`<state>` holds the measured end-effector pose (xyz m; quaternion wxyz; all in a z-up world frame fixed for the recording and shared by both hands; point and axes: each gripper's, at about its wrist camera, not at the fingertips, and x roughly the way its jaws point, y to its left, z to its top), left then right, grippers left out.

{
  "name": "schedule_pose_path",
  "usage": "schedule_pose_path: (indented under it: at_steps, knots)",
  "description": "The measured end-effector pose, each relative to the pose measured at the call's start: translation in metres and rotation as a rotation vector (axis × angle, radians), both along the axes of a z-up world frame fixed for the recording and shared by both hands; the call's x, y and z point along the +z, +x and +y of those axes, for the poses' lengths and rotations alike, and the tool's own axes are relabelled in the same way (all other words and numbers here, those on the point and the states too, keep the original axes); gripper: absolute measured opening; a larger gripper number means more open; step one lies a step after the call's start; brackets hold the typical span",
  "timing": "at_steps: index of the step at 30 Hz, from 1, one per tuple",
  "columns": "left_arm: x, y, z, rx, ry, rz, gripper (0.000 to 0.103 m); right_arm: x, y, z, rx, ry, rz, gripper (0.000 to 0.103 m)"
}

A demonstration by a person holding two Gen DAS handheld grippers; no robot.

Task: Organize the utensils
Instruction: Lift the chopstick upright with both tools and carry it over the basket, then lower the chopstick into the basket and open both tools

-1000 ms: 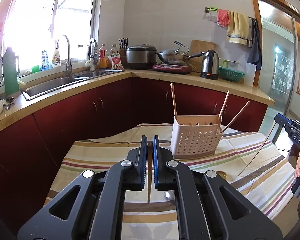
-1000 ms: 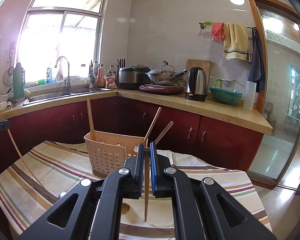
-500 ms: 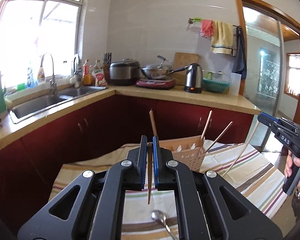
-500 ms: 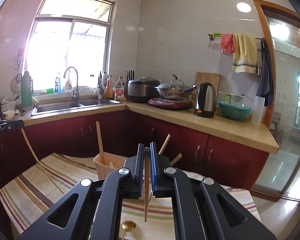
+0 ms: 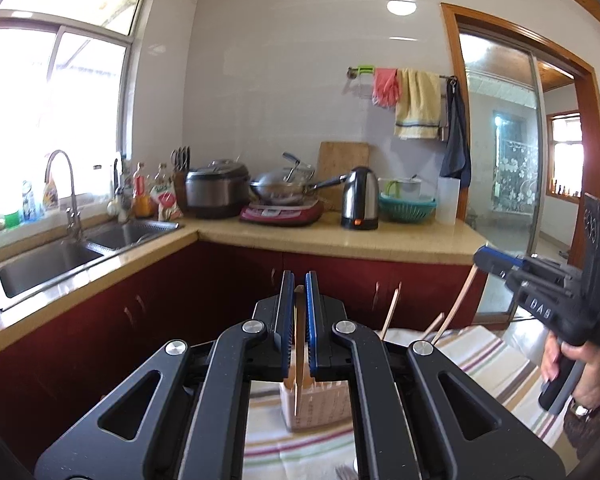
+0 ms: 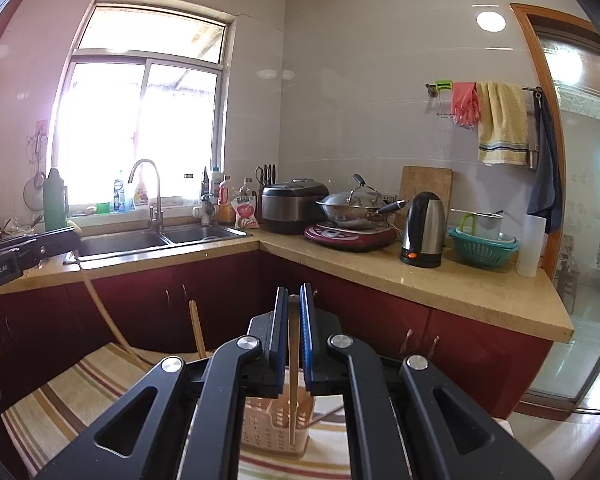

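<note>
My left gripper (image 5: 298, 300) pinches a chopstick (image 5: 299, 364) | my right gripper (image 6: 294, 312) pinches another chopstick (image 6: 293, 384) | both above beige holder (image 6: 276, 426) holding chopsticks, on striped tablecloth (image 6: 72, 392) | lettering "DAS", "GenRobot.AI" | teal basket (image 6: 482, 250) holds cup.

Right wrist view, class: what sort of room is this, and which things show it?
A home kitchen, most likely: a double sink under the window, a wok on an induction cooker, and an electric kettle on the counter.
</note>
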<state>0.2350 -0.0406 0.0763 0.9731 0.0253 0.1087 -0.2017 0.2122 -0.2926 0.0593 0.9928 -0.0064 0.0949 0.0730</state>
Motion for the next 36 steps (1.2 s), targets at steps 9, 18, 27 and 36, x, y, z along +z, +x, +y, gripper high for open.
schedule_pose_path:
  at_steps: [9,18,27,36]
  knots:
    - [0.009,0.052,-0.029,-0.015,0.006,0.004,0.006,0.000,0.040,-0.001,0.007,0.026,0.011,0.007]
    - [-0.054,0.113,-0.037,0.006,0.033,0.173,0.006,-0.046,0.089,-0.008,0.029,0.099,0.175,0.007]
    - [-0.091,0.144,-0.031,0.029,0.033,0.267,0.006,-0.078,0.112,-0.008,0.020,0.121,0.270,0.007]
    - [-0.105,0.155,-0.028,0.050,0.033,0.284,0.042,-0.081,0.126,-0.006,0.007,0.099,0.267,0.009]
